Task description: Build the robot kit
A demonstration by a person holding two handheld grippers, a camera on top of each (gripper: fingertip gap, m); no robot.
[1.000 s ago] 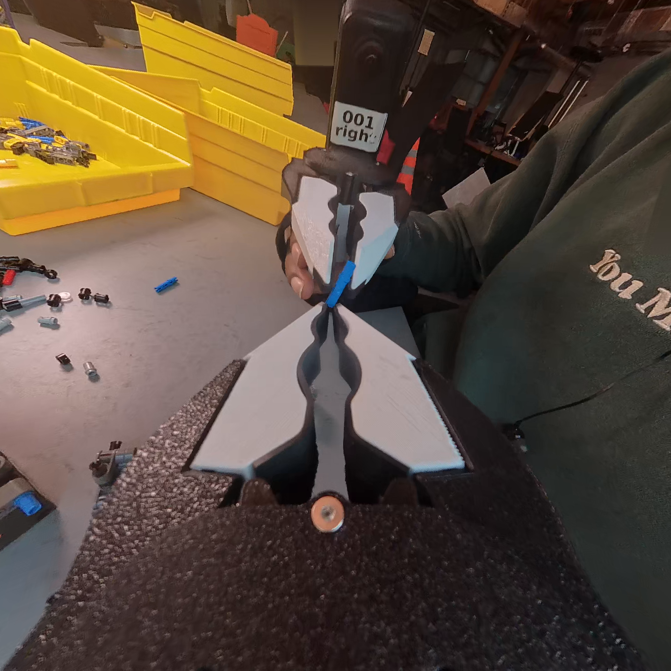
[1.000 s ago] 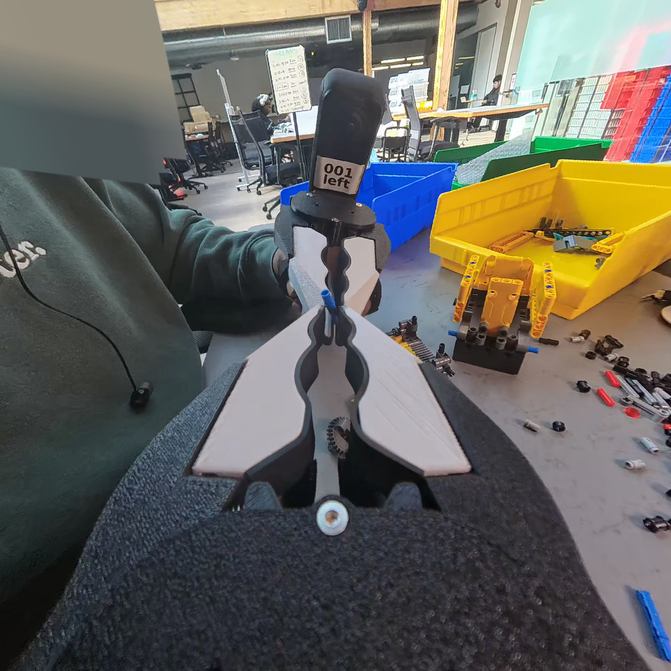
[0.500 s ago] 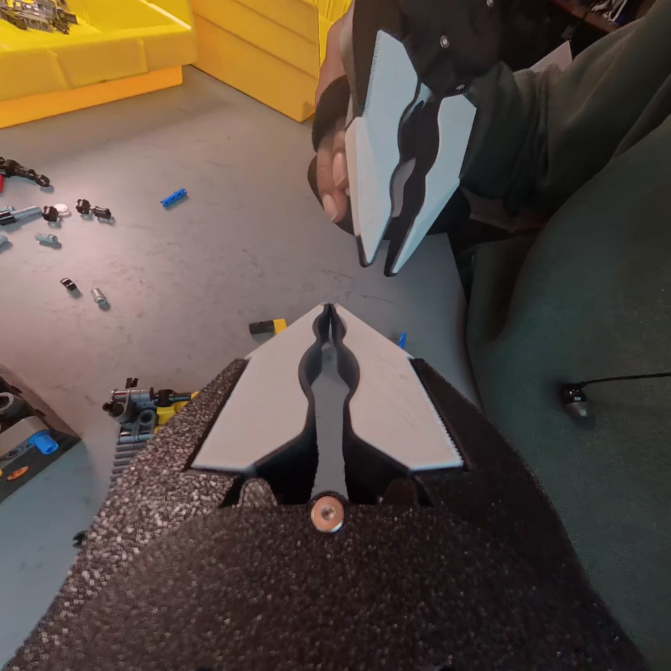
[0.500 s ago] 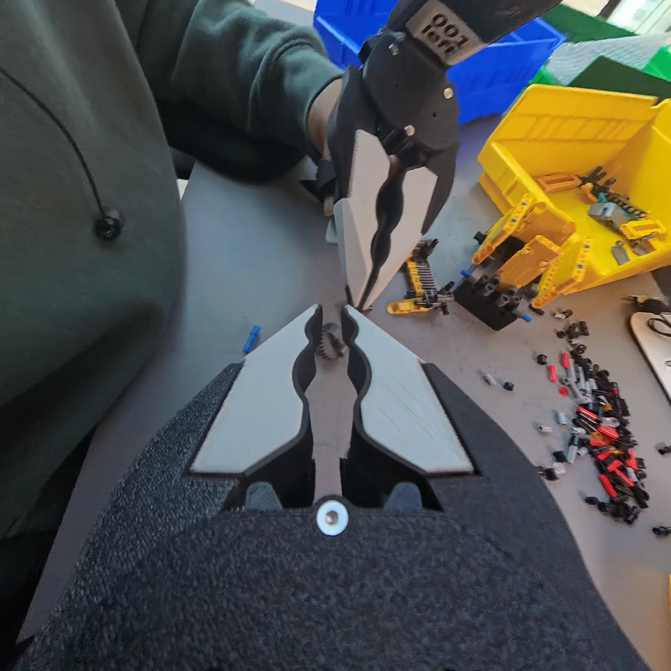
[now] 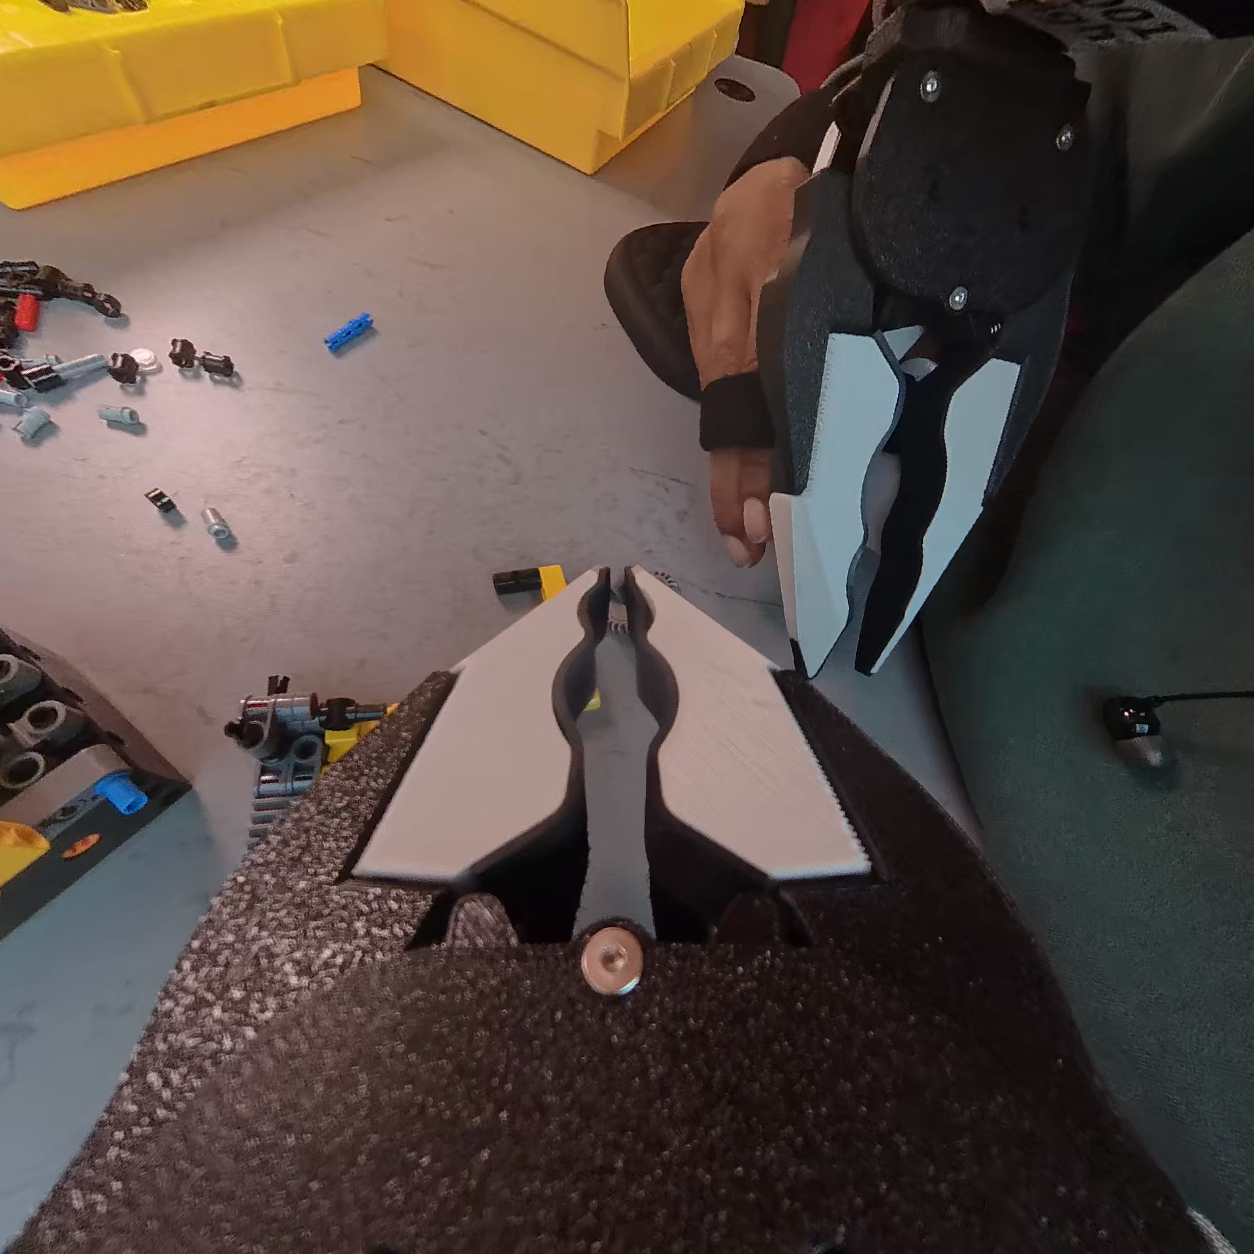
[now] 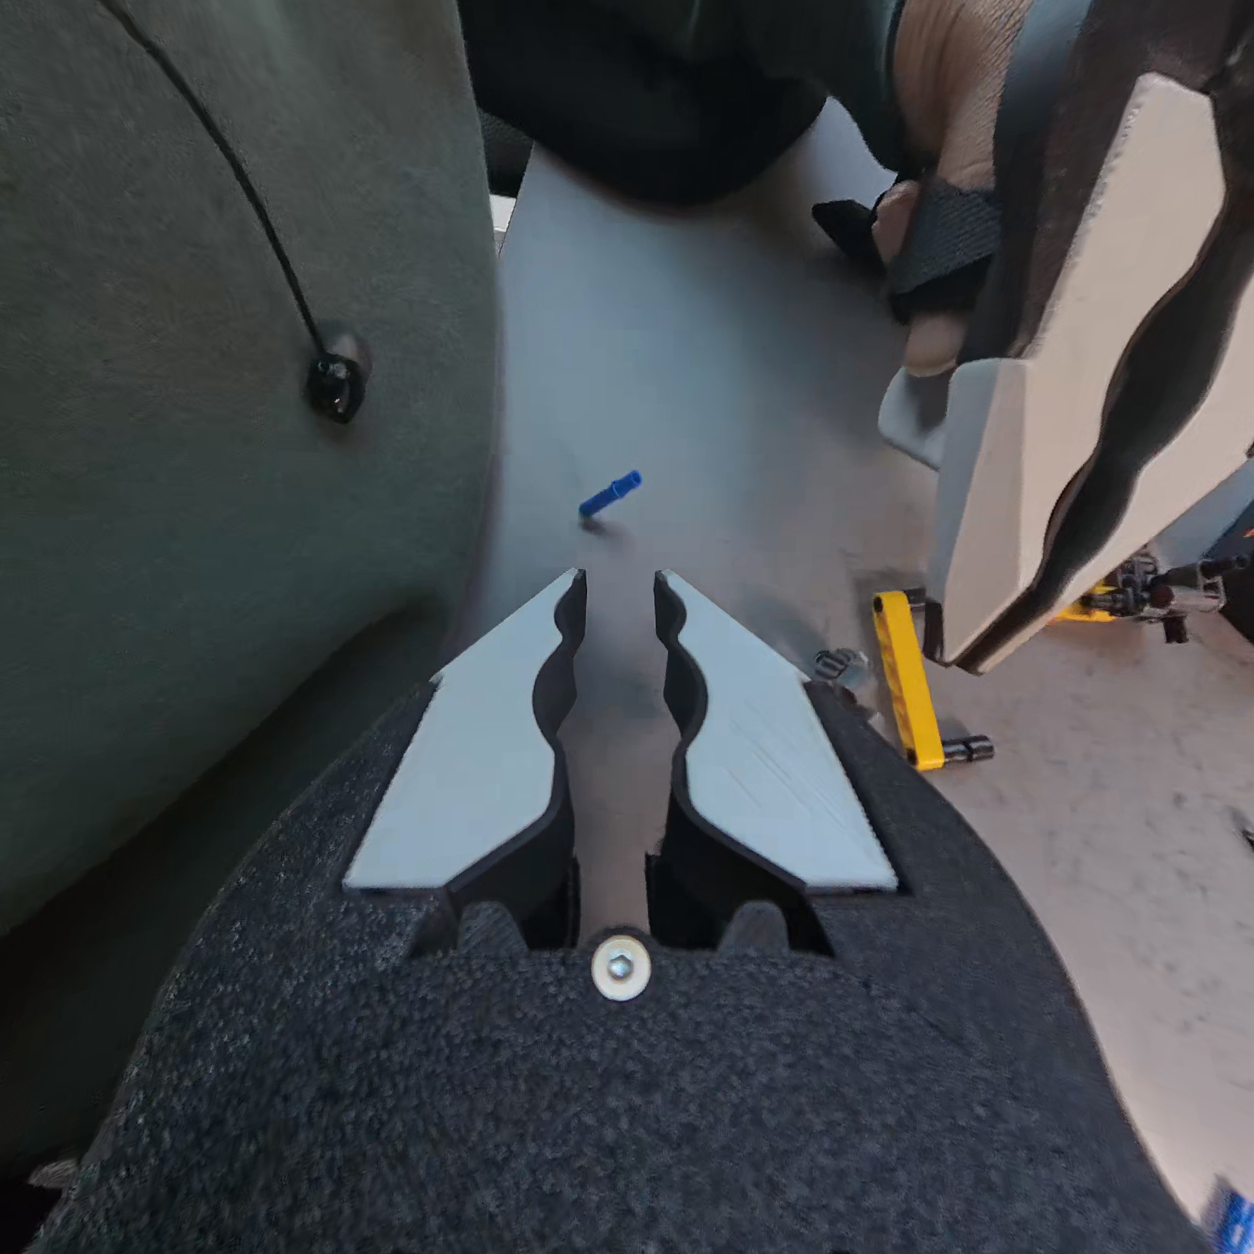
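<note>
Two hand-held grippers hang low over a grey desk [image 5: 421,434] strewn with small plastic building parts. The left gripper [image 5: 616,578] has its pale grey fingers [image 5: 516,733] drawn nearly together, only a narrow slit between the tips; a small dark toothed gear [image 5: 668,582] peeks out at the tips, though whether it is gripped or merely lying beneath them cannot be told. Just beside the left gripper's tips lies a short yellow beam with a black pin [image 5: 529,581], and nearer the camera a grey-and-yellow toothed assembly [image 5: 298,739]. The right gripper [image 6: 619,582] holds its fingers [image 6: 760,746] apart and empty above bare desk. A small blue plastic pin [image 6: 609,490] lies on the desk just ahead of the right gripper's tips, close to the person's dark green sweatshirt [image 6: 203,475]. Farther off in the left wrist view, a small blue connector [image 5: 349,332] and loose black and grey pieces [image 5: 122,380] dot the desk, with yellow plastic bins [image 5: 529,74] along its far side. A hand [image 5: 736,353] grips the right tool.
</note>
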